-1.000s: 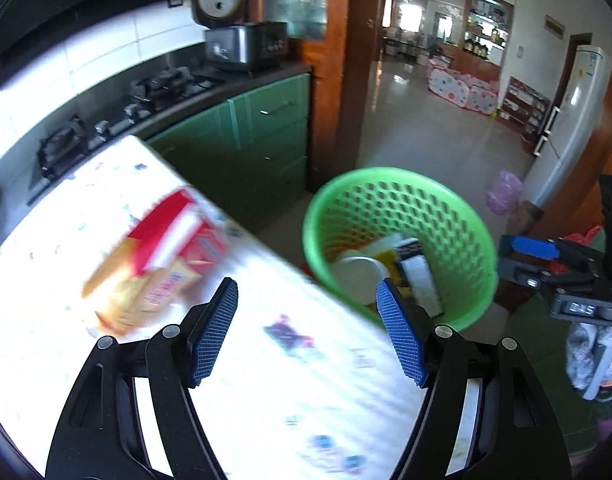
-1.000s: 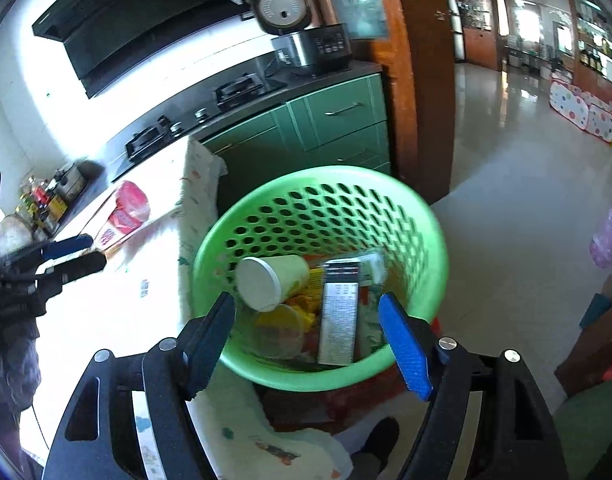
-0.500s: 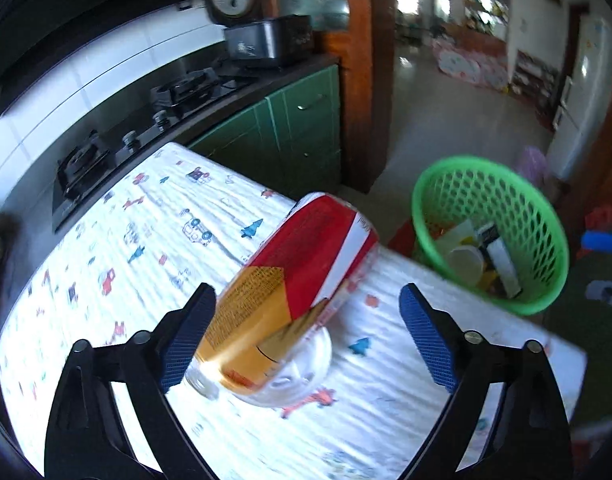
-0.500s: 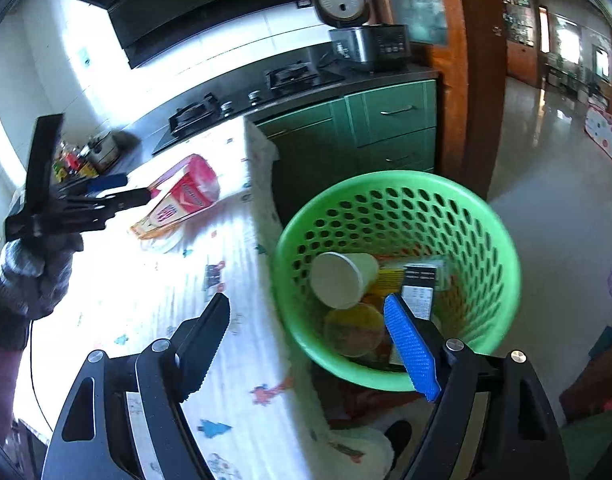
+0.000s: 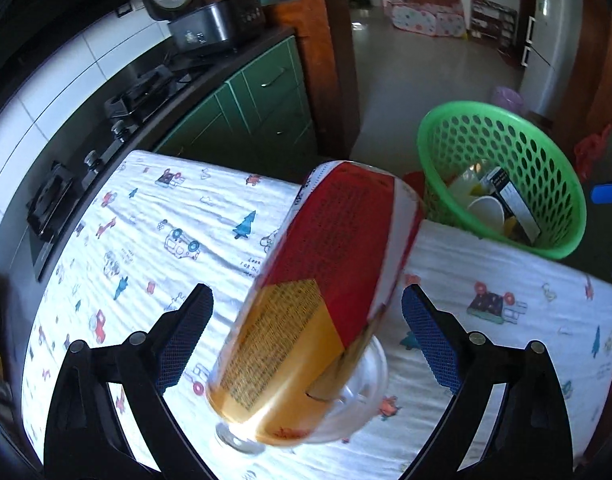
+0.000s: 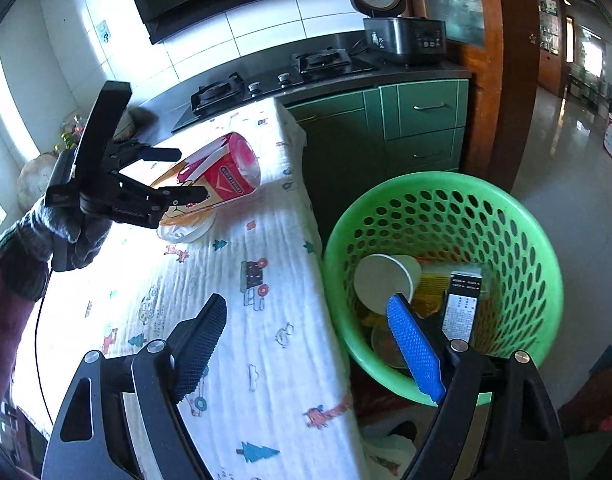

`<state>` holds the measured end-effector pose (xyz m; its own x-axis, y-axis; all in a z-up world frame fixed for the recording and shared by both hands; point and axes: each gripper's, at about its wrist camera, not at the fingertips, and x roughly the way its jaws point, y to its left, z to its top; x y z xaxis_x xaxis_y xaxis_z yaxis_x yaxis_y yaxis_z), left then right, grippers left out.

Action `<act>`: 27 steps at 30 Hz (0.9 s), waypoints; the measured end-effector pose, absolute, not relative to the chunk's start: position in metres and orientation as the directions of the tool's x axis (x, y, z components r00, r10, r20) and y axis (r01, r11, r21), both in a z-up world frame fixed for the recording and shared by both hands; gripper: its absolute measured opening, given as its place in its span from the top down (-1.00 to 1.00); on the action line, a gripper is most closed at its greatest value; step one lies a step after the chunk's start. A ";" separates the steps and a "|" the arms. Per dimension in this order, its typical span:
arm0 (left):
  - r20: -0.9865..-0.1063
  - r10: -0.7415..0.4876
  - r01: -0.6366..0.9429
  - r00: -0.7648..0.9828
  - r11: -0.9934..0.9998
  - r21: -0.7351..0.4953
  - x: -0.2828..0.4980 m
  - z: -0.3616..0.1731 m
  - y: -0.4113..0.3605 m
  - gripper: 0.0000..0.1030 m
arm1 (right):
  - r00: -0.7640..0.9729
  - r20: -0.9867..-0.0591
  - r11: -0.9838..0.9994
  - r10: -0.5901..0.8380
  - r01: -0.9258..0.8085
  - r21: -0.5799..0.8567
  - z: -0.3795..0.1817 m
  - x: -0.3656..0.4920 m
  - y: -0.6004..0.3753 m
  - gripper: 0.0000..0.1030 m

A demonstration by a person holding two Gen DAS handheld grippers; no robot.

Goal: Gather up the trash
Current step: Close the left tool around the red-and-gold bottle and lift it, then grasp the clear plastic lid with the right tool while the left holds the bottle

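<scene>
**Snack canister framed between spread left jaws; basket under right gripper**

Left gripper [image 5: 306, 332]: jaws are held spread wide. A red-and-yellow snack canister [image 5: 326, 288] is seen lying on its side between them, with clear gaps to both blue pads; no contact is observed. The canister's near end rests on or against a clear plastic lid [image 5: 358, 396]; the exact contact cannot be resolved. Both are set on the bench [image 5: 153, 240], which is covered by a white cloth printed with small cars and trees.

Right gripper [image 6: 310, 348]: jaws are opening, and nothing is held between them. The left finger is seen over the bench edge, the right blue pad over the near rim of the green basket [image 6: 526, 240]. Inside the basket, beyond the right pad, a white paper cup [image 6: 386, 280] on its side, a dark box with a white label [image 6: 462, 304] and yellow wrappers are noted.

Farther out and to the left of the right jaws, the left gripper is seen gripped by a gloved hand [image 6: 65, 228], with the canister lying at its tips.

Beyond the bench, a black hob [image 6: 265, 80], green cabinets [image 6: 418, 120] and a rice cooker with raised lid [image 6: 394, 20] are recorded. The basket stands on the floor off the bench's far corner, to the right of the left jaws.
</scene>
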<state>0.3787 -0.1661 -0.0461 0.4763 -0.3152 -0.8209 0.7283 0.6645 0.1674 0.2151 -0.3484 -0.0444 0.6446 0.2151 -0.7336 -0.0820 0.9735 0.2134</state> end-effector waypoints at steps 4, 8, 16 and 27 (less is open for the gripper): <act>-0.827 -0.337 0.732 0.450 0.669 0.126 0.390 -0.053 -0.166 -0.82 | 0.631 -0.746 0.975 0.213 -0.085 0.207 -0.049 0.223 -0.341 -0.55; -0.826 -0.354 0.737 0.439 0.668 0.105 0.392 -0.059 -0.167 -0.70 | 0.618 -0.756 0.975 0.216 -0.092 0.203 -0.055 0.229 -0.335 -0.55; -0.781 -0.417 0.700 0.464 0.714 0.034 0.383 -0.050 -0.152 -0.44 | 0.606 -0.759 0.971 0.236 -0.120 0.206 -0.060 0.238 -0.324 -0.55; -0.727 -0.433 0.570 0.533 0.819 -0.070 0.372 -0.006 -0.109 -0.40 | 0.594 -0.751 0.957 0.289 -0.191 0.217 -0.060 0.253 -0.300 -0.55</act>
<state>0.3720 -0.1088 -0.0061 0.5330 -0.4331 -0.7269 0.5700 0.8187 -0.0698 0.2526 -0.2997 -0.0602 0.5942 0.2888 -0.7507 -0.1915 0.9573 0.2167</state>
